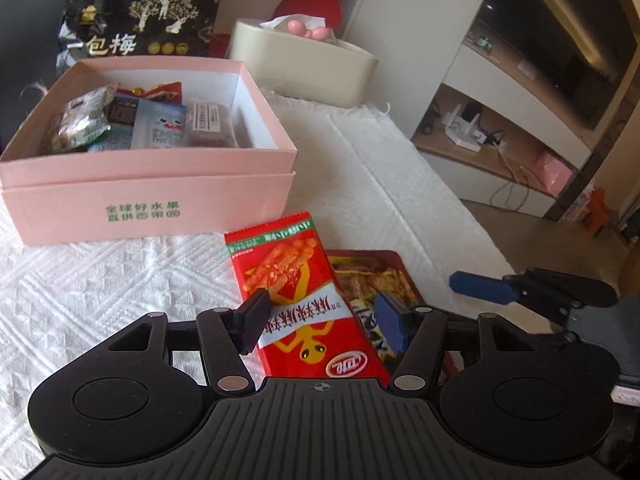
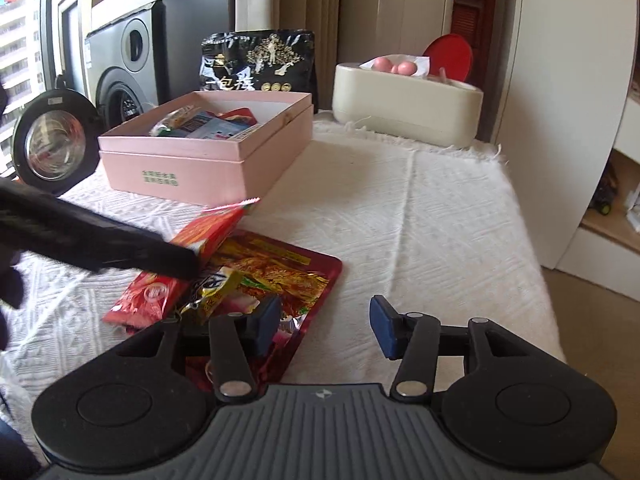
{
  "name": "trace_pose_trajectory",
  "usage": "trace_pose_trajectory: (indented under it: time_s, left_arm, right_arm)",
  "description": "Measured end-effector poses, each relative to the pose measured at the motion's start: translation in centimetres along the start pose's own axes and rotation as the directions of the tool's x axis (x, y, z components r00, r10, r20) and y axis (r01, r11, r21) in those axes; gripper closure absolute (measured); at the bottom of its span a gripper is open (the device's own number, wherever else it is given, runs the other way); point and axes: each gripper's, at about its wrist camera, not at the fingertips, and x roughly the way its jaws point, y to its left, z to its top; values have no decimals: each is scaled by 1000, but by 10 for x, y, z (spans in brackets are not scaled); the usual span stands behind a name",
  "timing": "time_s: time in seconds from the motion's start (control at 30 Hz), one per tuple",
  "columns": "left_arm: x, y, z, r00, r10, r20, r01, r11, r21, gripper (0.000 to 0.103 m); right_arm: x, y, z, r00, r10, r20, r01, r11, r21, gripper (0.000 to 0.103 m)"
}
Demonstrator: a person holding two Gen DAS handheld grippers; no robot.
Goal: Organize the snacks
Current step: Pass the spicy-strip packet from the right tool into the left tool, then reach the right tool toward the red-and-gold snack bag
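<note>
My left gripper point(image 1: 322, 320) is shut on a red snack packet point(image 1: 288, 280), which lies slanted between its pads, far end toward the pink box point(image 1: 152, 196). From the right wrist view the same red packet point(image 2: 216, 232) tilts upward under the left gripper's dark finger point(image 2: 120, 240). Beneath it lie a flat dark red bag point(image 2: 288, 264) and a yellow-silver packet point(image 2: 216, 284). The pink box point(image 2: 180, 176) holds several snacks. My right gripper point(image 2: 324, 324) is open over white cloth, with its left finger above the dark red bag's edge.
A black plum bag point(image 1: 140, 16) stands behind the box, and a cream tissue holder point(image 2: 408, 108) is at the back right. A round black lens point(image 2: 52, 144) sits at the far left. The cloth-covered table point(image 2: 460, 240) drops off to the floor on the right.
</note>
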Motion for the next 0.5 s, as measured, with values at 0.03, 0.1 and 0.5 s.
trace_pose_trajectory:
  time_s: [0.03,0.1,0.5]
  left_arm:
    - [4,-5,2,999,36,6,-36,999,39,39]
    - [9,-12,1,993,114,19,-116,987,108,38]
    - [10,7,1,990,139,-24,-137,988,68,34]
  right_arm:
    - [-1,1,-2,1000,-2,3,2,1000,-1,50]
    - [-3,1,-5,1000,-18,12,18,1000,1,42]
    - [0,-26,-25,998,-20,62,7,980,197,19]
